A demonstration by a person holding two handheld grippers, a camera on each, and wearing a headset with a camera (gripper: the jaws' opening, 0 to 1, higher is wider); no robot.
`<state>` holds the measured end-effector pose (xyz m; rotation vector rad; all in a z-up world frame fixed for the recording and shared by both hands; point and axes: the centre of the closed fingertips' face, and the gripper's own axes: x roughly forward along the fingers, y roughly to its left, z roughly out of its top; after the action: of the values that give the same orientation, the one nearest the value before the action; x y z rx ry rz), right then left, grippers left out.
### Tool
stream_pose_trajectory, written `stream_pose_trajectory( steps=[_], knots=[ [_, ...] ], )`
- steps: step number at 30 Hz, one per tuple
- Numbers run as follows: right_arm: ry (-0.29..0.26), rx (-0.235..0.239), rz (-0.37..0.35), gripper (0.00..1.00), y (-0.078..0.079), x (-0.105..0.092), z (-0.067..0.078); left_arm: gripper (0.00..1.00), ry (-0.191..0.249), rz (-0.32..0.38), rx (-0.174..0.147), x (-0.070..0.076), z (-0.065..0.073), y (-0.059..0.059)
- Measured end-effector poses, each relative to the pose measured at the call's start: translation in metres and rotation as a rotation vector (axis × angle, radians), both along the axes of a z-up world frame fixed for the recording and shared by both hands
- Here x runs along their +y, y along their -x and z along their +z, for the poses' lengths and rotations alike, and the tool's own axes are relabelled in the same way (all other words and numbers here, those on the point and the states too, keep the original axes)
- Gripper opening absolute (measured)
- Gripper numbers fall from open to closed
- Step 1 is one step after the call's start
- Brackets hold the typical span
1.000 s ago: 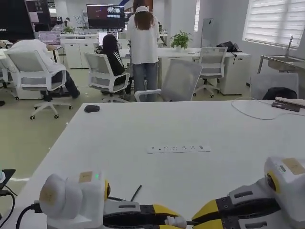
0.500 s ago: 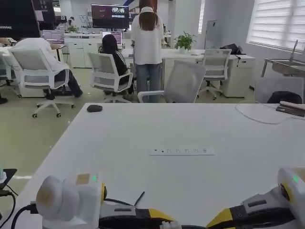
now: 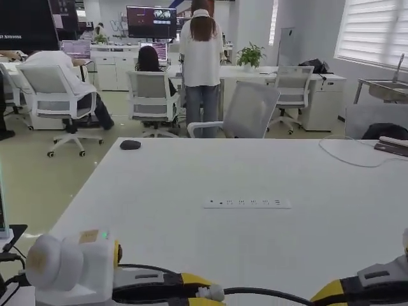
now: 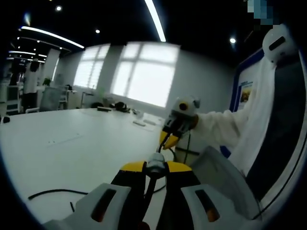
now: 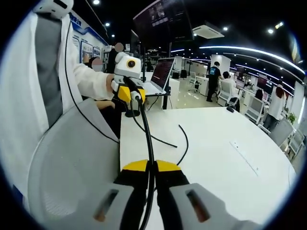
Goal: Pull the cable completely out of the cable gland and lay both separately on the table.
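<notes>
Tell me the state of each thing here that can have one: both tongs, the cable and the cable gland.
left tongs: shut on the cable gland.
right tongs: shut on the cable.
cable gland: held off the table, cable threaded through it.
cable: strung between the tongs, tail trailing on the table.

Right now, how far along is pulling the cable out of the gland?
Done: both grasps are set, the left gripper shut on the cable gland, the right gripper shut on the cable. In hand: the pull, with the cable spanning between them and its tail lying on the table. Left: drawing the cable fully out, then laying both down apart.
</notes>
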<state>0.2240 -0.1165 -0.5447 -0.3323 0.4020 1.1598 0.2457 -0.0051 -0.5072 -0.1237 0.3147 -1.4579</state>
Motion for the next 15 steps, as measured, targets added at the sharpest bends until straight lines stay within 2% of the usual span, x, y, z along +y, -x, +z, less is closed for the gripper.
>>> stream_pose_trajectory(
  steps=[8, 11, 15],
  knots=[
    [0.004, 0.01, -0.011, 0.03, -0.001, -0.0008, -0.0027, 0.16, 0.006, 0.008, 0.003, -0.0003, 0.0025, -0.0005],
    [0.011, 0.041, -0.002, 0.03, 0.0017, 0.0001, -0.0048, 0.16, 0.001, 0.005, 0.001, -0.0009, 0.0036, 0.0],
    [0.036, 0.027, -0.004, 0.04, -0.0019, -0.0025, -0.0024, 0.16, -0.004, -0.004, -0.01, -0.0038, 0.0071, 0.0021]
  ],
)
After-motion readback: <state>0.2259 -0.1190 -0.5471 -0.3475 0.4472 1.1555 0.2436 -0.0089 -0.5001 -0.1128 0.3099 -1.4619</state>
